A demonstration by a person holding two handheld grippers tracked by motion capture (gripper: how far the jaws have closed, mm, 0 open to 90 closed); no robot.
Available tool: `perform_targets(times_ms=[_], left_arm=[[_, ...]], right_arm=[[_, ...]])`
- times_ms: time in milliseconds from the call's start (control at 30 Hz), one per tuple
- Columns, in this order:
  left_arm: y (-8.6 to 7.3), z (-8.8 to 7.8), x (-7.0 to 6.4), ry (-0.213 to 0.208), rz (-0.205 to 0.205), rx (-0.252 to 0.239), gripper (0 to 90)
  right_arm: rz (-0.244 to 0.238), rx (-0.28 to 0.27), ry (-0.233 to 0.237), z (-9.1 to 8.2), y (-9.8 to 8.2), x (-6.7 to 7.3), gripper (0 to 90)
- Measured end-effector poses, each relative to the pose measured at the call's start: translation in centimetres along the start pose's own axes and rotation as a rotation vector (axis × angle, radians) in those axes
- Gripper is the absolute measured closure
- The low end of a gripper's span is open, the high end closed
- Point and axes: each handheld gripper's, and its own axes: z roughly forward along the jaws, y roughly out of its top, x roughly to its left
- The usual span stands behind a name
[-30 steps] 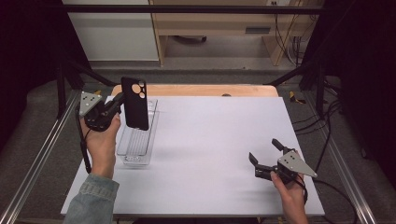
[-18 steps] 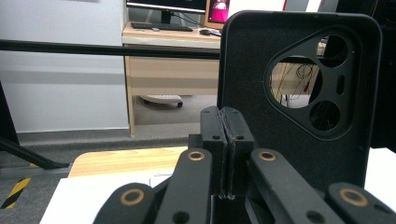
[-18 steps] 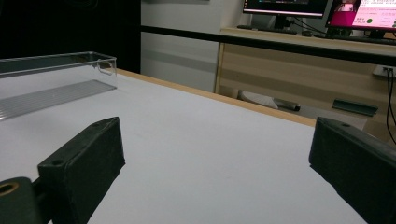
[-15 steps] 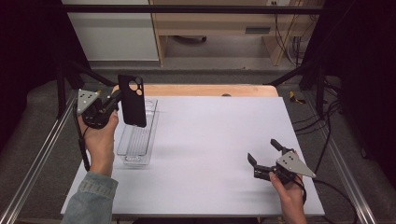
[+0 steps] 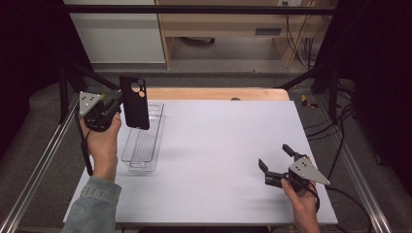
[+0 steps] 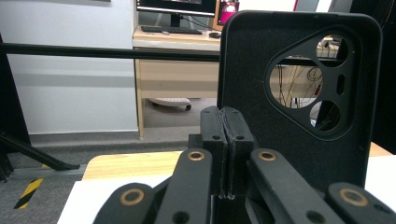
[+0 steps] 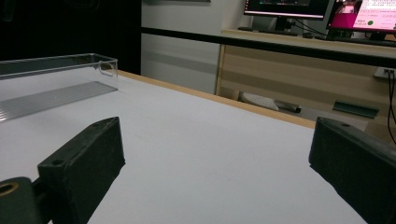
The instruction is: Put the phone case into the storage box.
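White table (image 5: 214, 160) spanning the high view. Clear ribbed tray (image 5: 142, 141) lying near its left edge. Black phone case (image 5: 134, 102) held upright in the air above the tray's far end, camera cutouts at top. Left gripper (image 5: 116, 103) clamped on the case's edge, jaws pressed together. Right gripper (image 5: 274, 162) low over the table's near right part, jaws spread apart, nothing between.
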Motion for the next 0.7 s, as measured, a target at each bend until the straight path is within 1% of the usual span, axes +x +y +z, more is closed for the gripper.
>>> perform_targets(times_ms=[167,267,433,700], left_arm=[[0.13,0.31,0.04,0.006,0.008,0.001,88.6],[0.13,0.50,0.24,0.012,0.002,0.003,88.6],[0.11,0.72,0.41,0.024,0.007,0.008,88.6],[0.26,1.06,0.16,0.065,0.022,-0.015,88.6]], right_arm=[[0.002,0.001,0.002,0.05,-0.04,0.04,3.6],[-0.001,0.003,0.009,0.10,-0.05,0.15,3.7],[0.000,-0.003,0.011,0.07,0.02,0.25,3.7],[0.004,-0.011,0.019,0.08,0.09,0.36,3.7]])
